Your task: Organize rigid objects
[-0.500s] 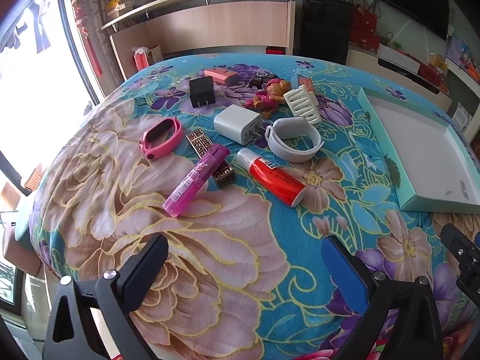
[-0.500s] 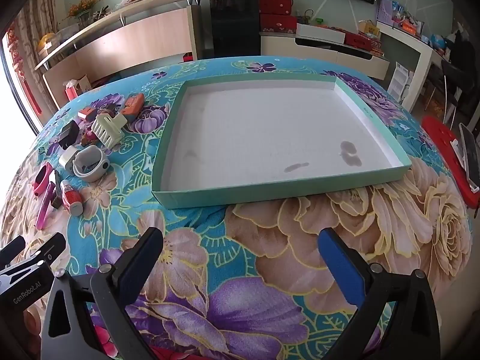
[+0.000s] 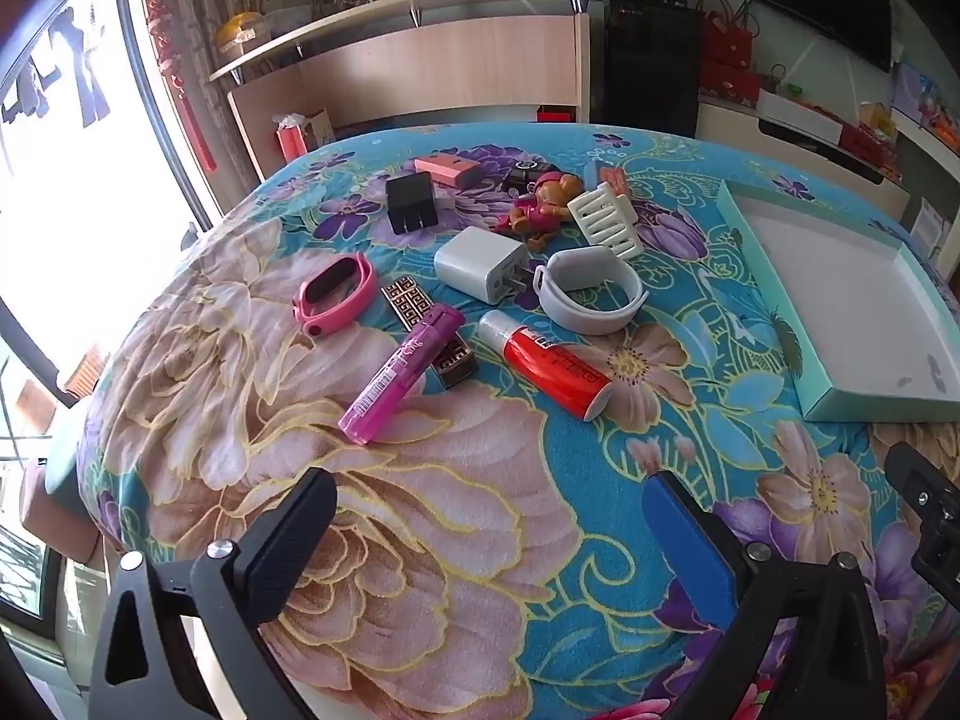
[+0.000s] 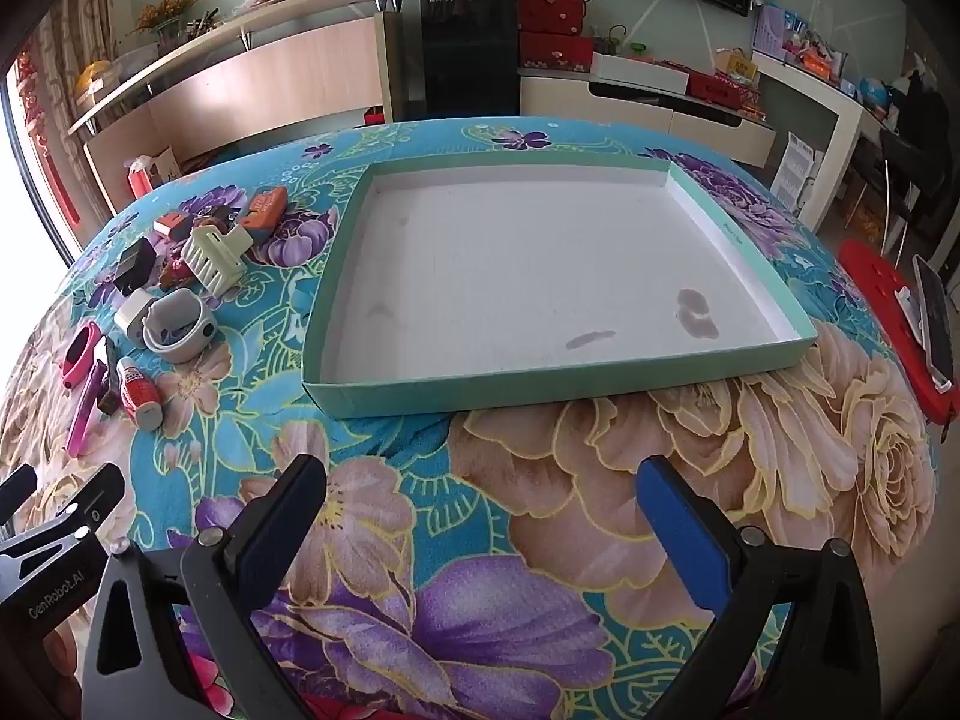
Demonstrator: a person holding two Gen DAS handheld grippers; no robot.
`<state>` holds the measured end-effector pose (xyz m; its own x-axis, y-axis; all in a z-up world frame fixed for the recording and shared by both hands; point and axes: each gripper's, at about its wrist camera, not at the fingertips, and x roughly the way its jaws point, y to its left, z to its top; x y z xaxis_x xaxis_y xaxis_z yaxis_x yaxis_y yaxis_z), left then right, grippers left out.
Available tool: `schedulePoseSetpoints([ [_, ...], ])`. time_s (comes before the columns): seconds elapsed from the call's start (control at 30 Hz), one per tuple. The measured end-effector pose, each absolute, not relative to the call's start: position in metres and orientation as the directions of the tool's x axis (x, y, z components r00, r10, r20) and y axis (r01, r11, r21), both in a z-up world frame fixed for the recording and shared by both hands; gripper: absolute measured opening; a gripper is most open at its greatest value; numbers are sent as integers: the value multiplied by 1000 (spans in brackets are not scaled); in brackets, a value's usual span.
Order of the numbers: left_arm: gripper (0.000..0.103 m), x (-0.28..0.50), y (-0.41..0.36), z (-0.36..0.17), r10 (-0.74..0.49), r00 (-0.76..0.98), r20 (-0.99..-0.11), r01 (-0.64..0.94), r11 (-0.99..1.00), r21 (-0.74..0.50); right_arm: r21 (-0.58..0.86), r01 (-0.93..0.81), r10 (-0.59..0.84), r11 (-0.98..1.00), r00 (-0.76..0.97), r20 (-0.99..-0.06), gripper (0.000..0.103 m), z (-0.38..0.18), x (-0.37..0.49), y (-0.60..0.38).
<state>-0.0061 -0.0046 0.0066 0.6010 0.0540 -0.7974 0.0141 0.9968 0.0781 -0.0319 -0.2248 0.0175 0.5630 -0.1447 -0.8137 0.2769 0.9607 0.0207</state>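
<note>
Small rigid objects lie grouped on the floral tablecloth: a purple lighter [image 3: 401,372], a red-and-white tube [image 3: 549,363], a pink wristband [image 3: 333,295], a grey watch band [image 3: 591,298], a white charger [image 3: 483,264], a black charger [image 3: 410,201], a cream hair claw [image 3: 605,223] and a toy figure [image 3: 543,207]. A shallow teal tray [image 4: 543,387] with a white floor sits empty to their right. My left gripper [image 3: 489,516] is open, near of the lighter. My right gripper [image 4: 480,510] is open, in front of the tray.
The table's round edge drops off at the left by the window. A red bag with a phone [image 4: 933,318] lies at the far right. A shelf unit [image 3: 420,66] and cabinets stand behind the table.
</note>
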Motion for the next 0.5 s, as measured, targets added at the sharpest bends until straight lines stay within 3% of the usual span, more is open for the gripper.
schedulePoseSetpoints([
  [0.5,103,-8,-12,8,80,619,-781,20,993,118,8,277,-155,961,560,-814,103,17,-32,-222],
])
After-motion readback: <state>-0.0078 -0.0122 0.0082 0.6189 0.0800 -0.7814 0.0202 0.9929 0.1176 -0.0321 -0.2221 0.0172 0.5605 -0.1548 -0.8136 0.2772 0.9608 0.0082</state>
